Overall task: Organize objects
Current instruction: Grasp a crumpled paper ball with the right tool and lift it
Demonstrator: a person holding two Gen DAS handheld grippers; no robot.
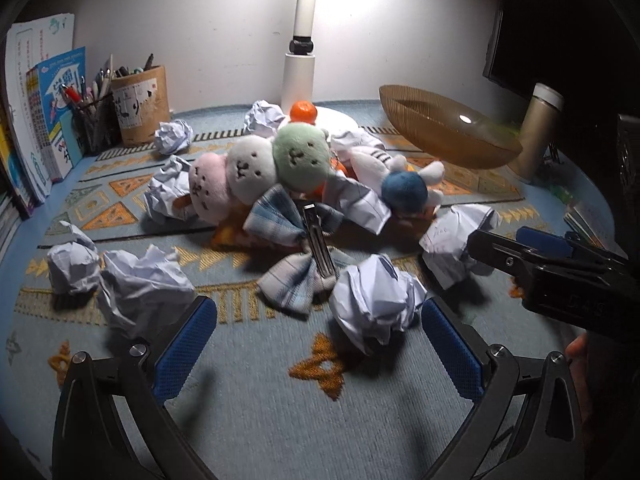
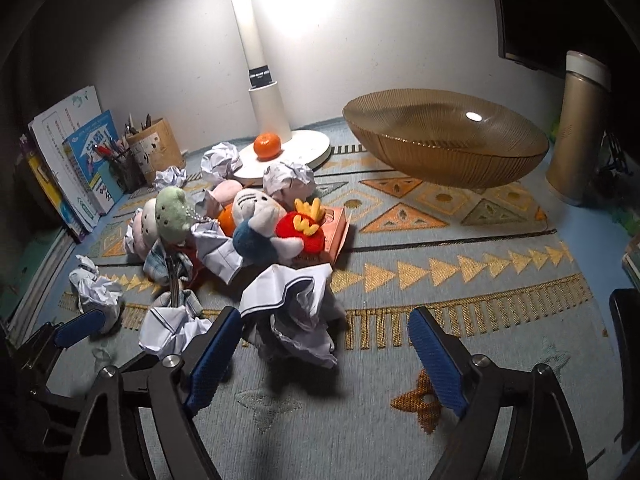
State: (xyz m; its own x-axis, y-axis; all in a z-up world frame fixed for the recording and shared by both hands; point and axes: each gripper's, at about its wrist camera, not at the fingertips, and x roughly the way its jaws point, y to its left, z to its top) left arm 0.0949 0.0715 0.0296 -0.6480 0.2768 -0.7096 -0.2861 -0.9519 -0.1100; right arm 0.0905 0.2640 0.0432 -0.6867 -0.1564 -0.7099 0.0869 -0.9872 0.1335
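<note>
Ahead, crumpled paper balls (image 1: 374,300), plush toys (image 1: 256,168), glass bowl (image 2: 444,140) beyond

Crumpled paper balls (image 1: 376,300) scattered around heaped plush toys (image 1: 260,168) on mat (image 1: 280,400)

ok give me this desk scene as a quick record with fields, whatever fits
surface: patterned mat
clutter: crumpled paper ball, plush toys, plaid bow clip
fruit: orange on lamp base
container: amber ribbed bowl, looks empty
left gripper: open, paper ball between jaws, untouched
right gripper: open, at another paper ball
</note>
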